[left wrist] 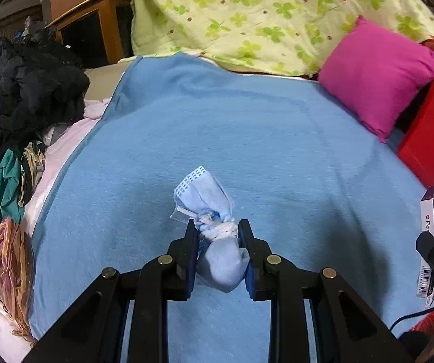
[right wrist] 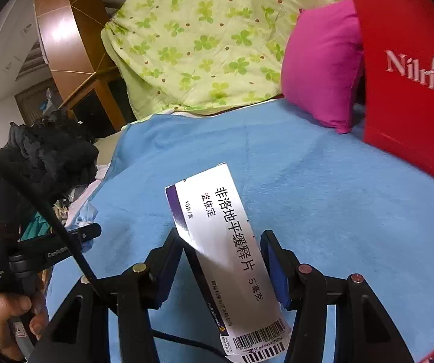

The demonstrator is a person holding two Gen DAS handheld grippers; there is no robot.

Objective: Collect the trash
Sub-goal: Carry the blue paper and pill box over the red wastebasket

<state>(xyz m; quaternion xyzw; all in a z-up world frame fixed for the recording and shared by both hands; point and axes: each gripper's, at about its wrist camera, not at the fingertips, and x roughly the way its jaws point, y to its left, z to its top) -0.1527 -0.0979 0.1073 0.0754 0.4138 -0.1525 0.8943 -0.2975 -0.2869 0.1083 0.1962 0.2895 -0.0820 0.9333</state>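
We see a bed covered by a blue blanket (left wrist: 277, 151), which fills most of both wrist views. At its far edge lies a green clover-print quilt (left wrist: 262, 15), bunched up. At the far right corner a red paper bag (right wrist: 407, 60) with white lettering stands on the blanket, and a magenta pillow (left wrist: 377, 81) leans against its left side, touching it. Along the blanket's left edge we see a pile of dark clothes (left wrist: 20, 90), with teal and striped fabrics below it near the near-left corner. A wooden cabinet (left wrist: 93, 24) stands beyond the far left corner.

The left gripper (left wrist: 218, 233) is closed on a crumpled blue face mask (left wrist: 210, 199) tied in a bundle with its white ear loop; the pads squeeze the knot, one half of the bundle sticks out ahead of the fingers, the other sits between them. The mask is held above the blanket's middle, nearer the near edge.

The right gripper (right wrist: 223, 242) is clamped on a white and purple medicine box (right wrist: 223, 242) with black Chinese print and barcodes; the box runs lengthwise between the fingers, tilted, its purple end pointing away. It is held over the blanket toward the near right side. In the right wrist view a person's hand (right wrist: 8, 317) holds the left gripper's handle at lower left.
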